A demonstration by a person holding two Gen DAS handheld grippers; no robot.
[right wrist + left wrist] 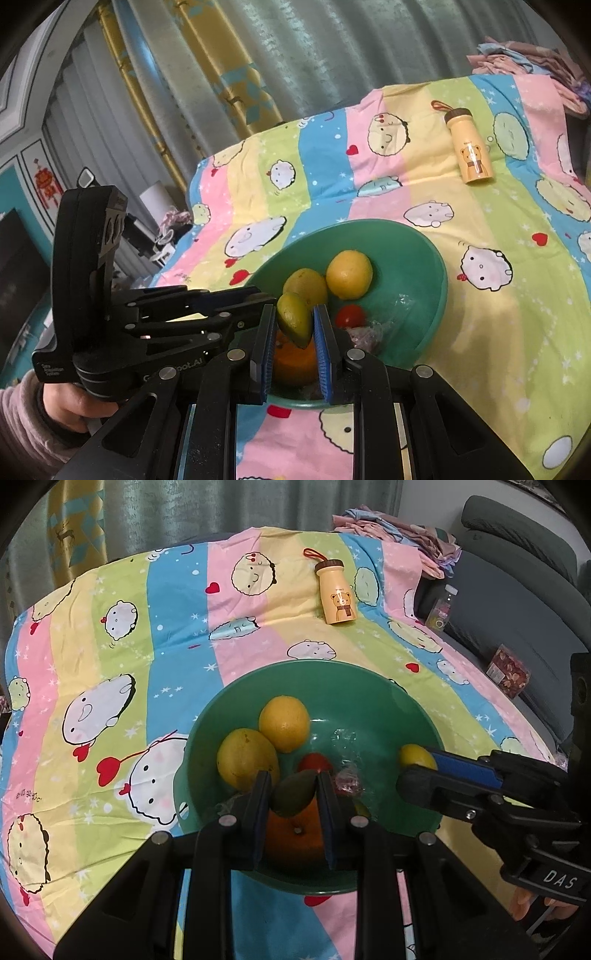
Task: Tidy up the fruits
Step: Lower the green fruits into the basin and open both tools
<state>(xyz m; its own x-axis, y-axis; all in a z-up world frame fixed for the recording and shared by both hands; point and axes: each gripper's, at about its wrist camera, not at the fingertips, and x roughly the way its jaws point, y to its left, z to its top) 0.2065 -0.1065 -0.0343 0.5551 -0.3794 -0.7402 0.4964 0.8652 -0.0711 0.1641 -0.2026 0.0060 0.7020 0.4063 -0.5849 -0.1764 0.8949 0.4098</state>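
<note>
Nearest, the left tongs (293, 779) are closed tight on a dark green fruit (291, 797), held over the near side of the green bowl (369, 679). From the right, the right tongs (295, 308) pinch a small yellowish fruit (415, 757) above the bowl's right side. In the bowl lie an orange (291, 834), two yellow citrus (247, 757), and a red fruit (314, 764). Beyond it, a bear-print bottle (335, 590) lies on the striped cartoon sheet (110, 646).

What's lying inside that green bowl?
Two yellow fruits, a small red one, an orange and crinkled clear wrapping. The left gripper hides part of the orange and the bowl's near side.
</note>
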